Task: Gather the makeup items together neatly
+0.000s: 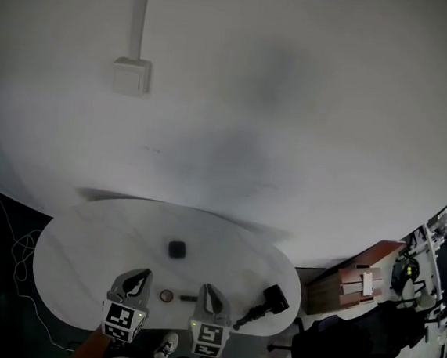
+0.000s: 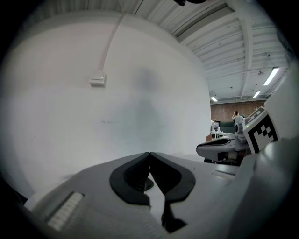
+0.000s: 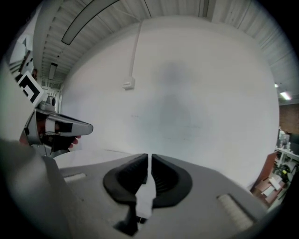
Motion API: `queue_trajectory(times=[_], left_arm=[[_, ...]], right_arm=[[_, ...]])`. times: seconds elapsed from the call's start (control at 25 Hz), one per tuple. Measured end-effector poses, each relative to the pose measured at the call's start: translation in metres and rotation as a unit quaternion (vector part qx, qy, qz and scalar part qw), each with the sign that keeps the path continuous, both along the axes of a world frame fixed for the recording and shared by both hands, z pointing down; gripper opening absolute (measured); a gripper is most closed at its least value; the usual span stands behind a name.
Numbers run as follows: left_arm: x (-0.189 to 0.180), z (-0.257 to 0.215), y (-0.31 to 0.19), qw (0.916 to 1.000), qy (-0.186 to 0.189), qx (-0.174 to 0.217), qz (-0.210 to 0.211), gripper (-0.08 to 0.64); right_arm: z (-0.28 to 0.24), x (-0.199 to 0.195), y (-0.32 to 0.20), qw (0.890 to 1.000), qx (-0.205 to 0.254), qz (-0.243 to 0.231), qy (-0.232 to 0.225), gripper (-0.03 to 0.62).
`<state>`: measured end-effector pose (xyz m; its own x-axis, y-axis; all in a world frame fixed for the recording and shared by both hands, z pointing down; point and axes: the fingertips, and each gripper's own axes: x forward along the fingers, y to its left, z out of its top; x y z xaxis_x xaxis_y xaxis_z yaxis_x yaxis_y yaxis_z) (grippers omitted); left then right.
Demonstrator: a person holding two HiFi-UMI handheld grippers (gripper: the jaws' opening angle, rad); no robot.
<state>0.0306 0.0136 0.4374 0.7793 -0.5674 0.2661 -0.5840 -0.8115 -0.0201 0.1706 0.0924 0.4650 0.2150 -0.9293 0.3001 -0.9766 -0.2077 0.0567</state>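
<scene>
Gathering looks unstarted (small black case [image 1: 176, 249] lies apart on the tabletop [image 1: 83, 247]): left gripper [image 2: 149, 156] and right gripper [image 3: 149, 158], fingers pressed together and empty, must lower and open.

Grey left tool [image 1: 145, 275] and right tool [image 1: 208, 289], seemingly black-padded.

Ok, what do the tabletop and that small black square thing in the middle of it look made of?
Tabletop: white, smooth, faintly mottled with a dull sheen, so possibly marble-look stone or laminate; which one isn't clear. Black square item: matte dark body with rounded corners, probably plastic, though too small to be sure.
</scene>
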Motion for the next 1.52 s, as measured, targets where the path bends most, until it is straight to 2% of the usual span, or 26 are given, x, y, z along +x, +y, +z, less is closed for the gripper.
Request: queue_trajectory(times=[0.08, 0.32, 0.92, 1.32, 1.52], left_arm=[[0.000, -0.003, 0.001, 1.0000, 0.002, 0.003, -0.001, 0.011], [0.001, -0.007, 0.004, 0.9999, 0.003, 0.016, 0.000, 0.011], [0.005, -0.004, 0.002, 0.9998, -0.004, 0.013, -0.016, 0.011], [-0.009, 0.008, -0.019, 0.9985, -0.019, 0.006, -0.051, 0.011], [-0.011, 0.021, -0.038, 0.9981, -0.024, -0.015, -0.054, 0.011]], right_arm=[[-0.004, -0.004, -0.002, 1.000, 0.004, -0.007, 0.003, 0.005], [-0.012, -0.011, -0.004, 1.000, 0.012, -0.014, 0.003, 0.005], [-0.008, -0.005, -0.012, 0.999, 0.005, -0.036, -0.001, 0.005], [0.009, -0.010, -0.040, 0.997, -0.011, -0.069, -0.009, 0.005], [0.022, -0.021, -0.067, 0.996, -0.034, -0.087, -0.015, 0.005]])
